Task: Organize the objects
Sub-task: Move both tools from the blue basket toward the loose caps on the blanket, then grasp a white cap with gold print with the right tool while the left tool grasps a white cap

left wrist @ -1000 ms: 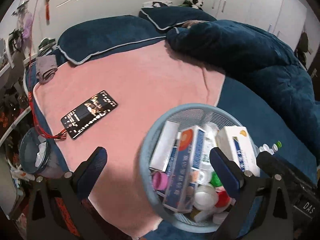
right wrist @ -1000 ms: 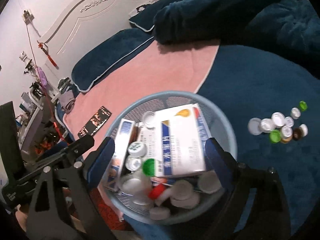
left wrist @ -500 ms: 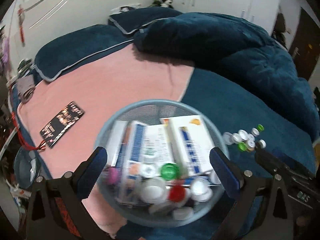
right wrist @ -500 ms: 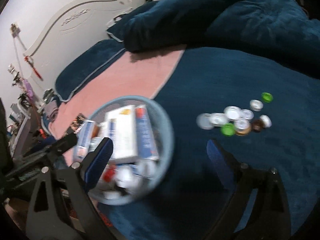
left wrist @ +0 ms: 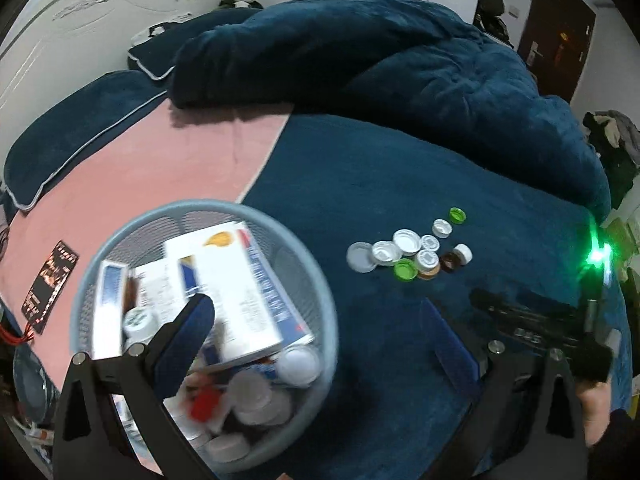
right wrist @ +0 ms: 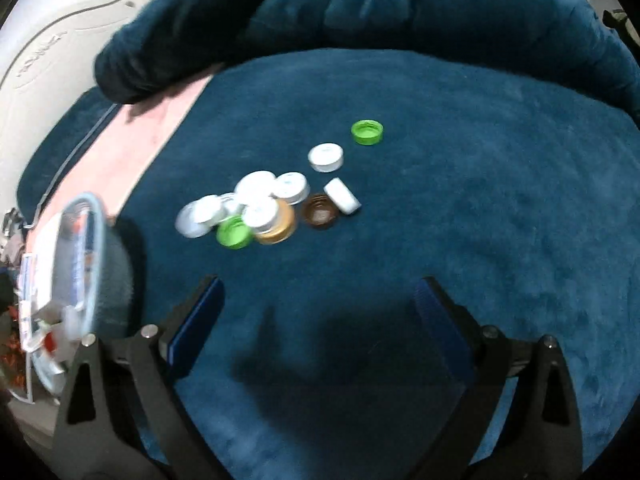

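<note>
A light blue mesh basket (left wrist: 120, 236) sits on the bed, holding white and blue boxes (left wrist: 244, 292) and several caps and small bottles. It shows at the left edge of the right wrist view (right wrist: 86, 248). A cluster of loose bottle caps (left wrist: 408, 248), white, green, gold and brown, lies on the dark blue blanket; in the right wrist view the caps (right wrist: 272, 196) lie ahead of my fingers. My left gripper (left wrist: 320, 340) is open and empty, its left finger over the basket. My right gripper (right wrist: 320, 328) is open and empty above the blanket, short of the caps.
A pink sheet (left wrist: 160, 160) covers the bed's left part, with a black phone (left wrist: 50, 280) on it. A bunched dark blue duvet (left wrist: 400, 60) and pillows (left wrist: 80, 132) lie at the back. The other gripper's black body (left wrist: 540, 320) shows at right.
Both views have swung to the right. The basket has slid to the left in both views and the loose caps have come nearer the centre. Both grippers stay open.
</note>
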